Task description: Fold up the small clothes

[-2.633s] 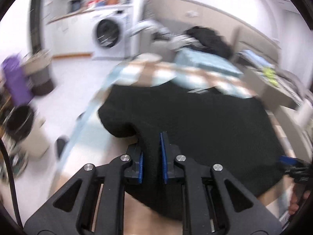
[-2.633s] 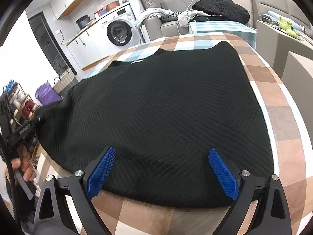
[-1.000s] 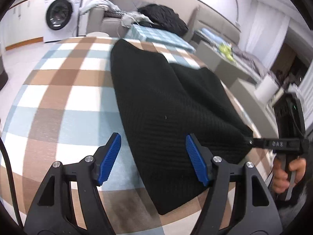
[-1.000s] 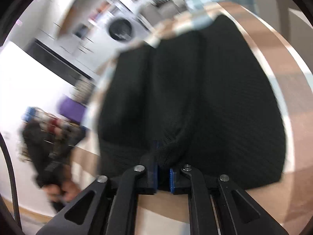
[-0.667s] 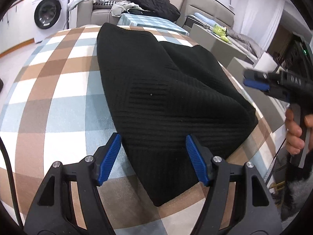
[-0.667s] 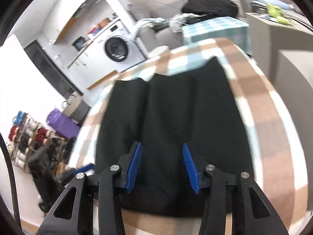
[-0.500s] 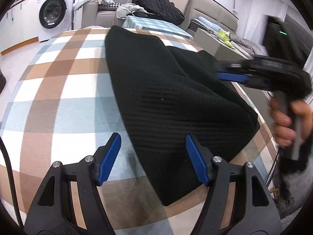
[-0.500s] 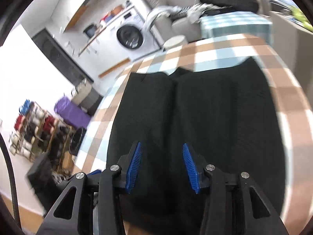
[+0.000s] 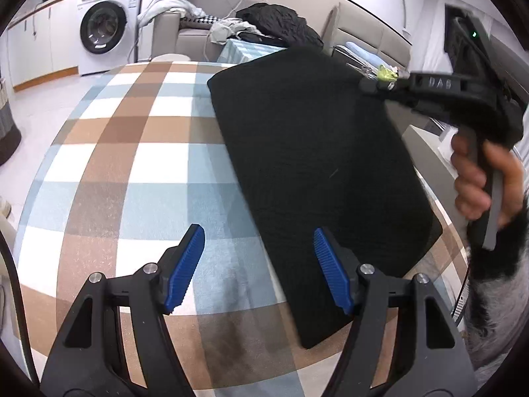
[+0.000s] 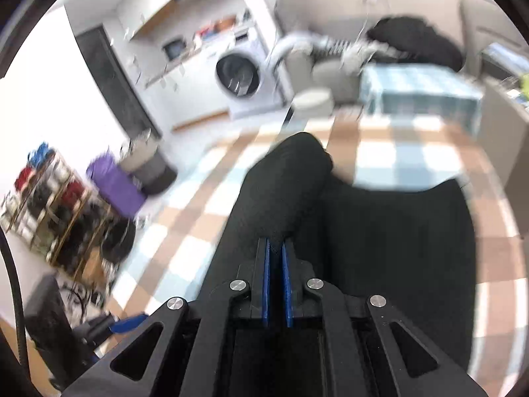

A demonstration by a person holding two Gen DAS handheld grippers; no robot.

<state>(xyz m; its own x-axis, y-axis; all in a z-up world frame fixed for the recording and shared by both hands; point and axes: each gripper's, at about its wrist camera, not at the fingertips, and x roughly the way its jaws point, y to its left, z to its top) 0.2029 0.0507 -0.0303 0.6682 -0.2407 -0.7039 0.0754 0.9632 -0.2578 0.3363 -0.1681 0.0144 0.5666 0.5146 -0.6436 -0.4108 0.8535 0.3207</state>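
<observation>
A black knit garment (image 9: 317, 172) lies folded lengthwise on the checked tablecloth (image 9: 132, 165). My left gripper (image 9: 259, 264) is open and empty, low over the cloth at the garment's near left edge. My right gripper (image 10: 275, 258) is shut on a fold of the black garment (image 10: 284, 185) and lifts its far end up and over the part lying flat. In the left wrist view the right gripper (image 9: 377, 86) sits at the garment's far right corner, its tips hidden in the cloth.
A washing machine (image 9: 102, 26) and a sofa with clothes piled on it (image 9: 271, 23) stand behind the table. A shoe rack (image 10: 49, 198) and a purple bag (image 10: 115, 185) stand on the floor at the left. The table edge (image 9: 453, 241) runs close on the right.
My right gripper shut on the garment's far end and is lifting it back over itself. My left gripper stays open and has shifted slightly left of the garment.
</observation>
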